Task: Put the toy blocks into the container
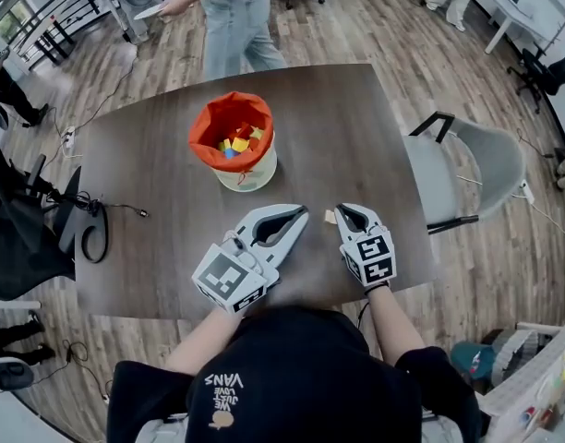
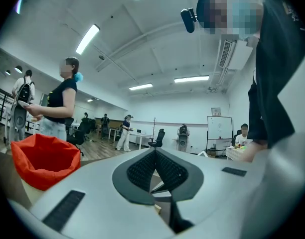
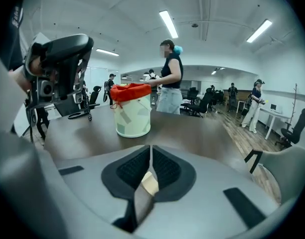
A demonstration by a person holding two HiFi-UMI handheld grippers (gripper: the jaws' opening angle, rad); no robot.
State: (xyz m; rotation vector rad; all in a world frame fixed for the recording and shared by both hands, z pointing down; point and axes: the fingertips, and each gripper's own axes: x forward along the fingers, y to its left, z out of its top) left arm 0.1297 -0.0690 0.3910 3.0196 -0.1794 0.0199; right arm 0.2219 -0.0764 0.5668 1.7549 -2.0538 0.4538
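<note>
head view, looking down on a dark brown wooden table (image 1: pixel 356 127): near the middle of the table stands a white cylindrical container lined with an orange bag (image 1: pixel 247 172), upright, its mouth open. inside it lies a heap of small toy blocks in yellow, blue, red and green (image 1: pixel 236 143). one more small beige wooden block (image 1: pixel 330 216) lies on the bare table top, well apart from the container, on the side nearer the wearer. the left gripper (image 1: pixel 304 212), grey with a marker cube at its rear, lies level and points toward the container; its jaws are closed on each other, and the left gripper view shows the ribbed black pads meeting in a single seam with nothing clamped between them. the right gripper (image 1: pixel 341 210) points forward and slants down toward the table, with its tip just beside the beige block. in the right gripper view its pads likewise meet along one line, so this gripper is closed and grips nothing. the beige block (image 3: pixel 150 184) appears in the gap below the joined pads; whether a jaw touches it cannot be told. the two gripper tips are close together, with the beige block between them. beyond the far edge of the table stands a person in a dark top and light trousers (image 1: pixel 234 17). a grey chair (image 1: pixel 476 169) stands at the table's right side.
</note>
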